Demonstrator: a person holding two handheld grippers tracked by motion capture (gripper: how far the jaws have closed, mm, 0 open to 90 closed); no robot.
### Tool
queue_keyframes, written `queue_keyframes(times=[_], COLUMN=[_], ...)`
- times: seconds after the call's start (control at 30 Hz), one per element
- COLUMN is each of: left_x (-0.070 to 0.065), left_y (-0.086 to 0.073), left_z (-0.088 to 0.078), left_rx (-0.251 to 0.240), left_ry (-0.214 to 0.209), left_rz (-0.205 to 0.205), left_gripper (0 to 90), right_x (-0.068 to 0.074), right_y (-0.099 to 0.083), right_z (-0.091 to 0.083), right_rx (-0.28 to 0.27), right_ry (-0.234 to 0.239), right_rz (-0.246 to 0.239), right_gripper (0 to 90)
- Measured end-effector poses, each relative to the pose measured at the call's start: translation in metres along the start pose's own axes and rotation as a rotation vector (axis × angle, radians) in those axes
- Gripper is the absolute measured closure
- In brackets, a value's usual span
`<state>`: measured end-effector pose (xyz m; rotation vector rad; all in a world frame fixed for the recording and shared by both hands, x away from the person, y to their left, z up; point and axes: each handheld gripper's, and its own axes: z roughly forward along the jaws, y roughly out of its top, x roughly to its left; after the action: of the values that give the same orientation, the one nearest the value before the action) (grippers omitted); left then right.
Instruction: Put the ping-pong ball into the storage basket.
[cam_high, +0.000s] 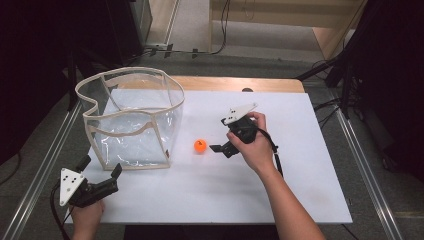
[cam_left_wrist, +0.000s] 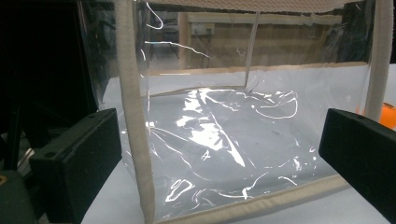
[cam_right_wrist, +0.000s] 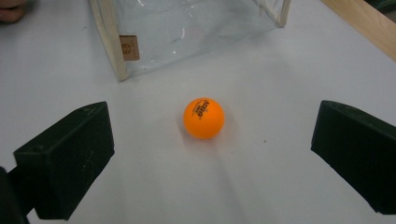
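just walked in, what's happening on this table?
A person holds a gripper in each hand. The right gripper is open, jaws either side of an orange ping-pong ball on the white table, not touching it. The left gripper is open, facing the clear plastic bag standing upright with its top open.

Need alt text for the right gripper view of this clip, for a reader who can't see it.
An orange ball lies on the white table, centred ahead of the right gripper, whose two black jaws stand wide apart and touch nothing. Behind the ball stands a clear bag with beige trim.
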<state>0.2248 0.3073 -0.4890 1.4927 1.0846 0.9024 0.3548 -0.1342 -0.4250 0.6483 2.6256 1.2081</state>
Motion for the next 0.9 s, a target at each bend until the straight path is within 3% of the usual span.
queue_keyframes(times=[0.9], left_x=[0.000], left_y=[0.000], left_z=[0.000], left_rx=[-0.002], left_ry=[-0.001], left_rz=[-0.002], left_gripper=[0.0], right_x=[-0.004], right_y=[0.009], right_z=[0.026], right_rx=[0.089], right_ry=[0.033], right_rz=[-0.027], right_gripper=[0.0])
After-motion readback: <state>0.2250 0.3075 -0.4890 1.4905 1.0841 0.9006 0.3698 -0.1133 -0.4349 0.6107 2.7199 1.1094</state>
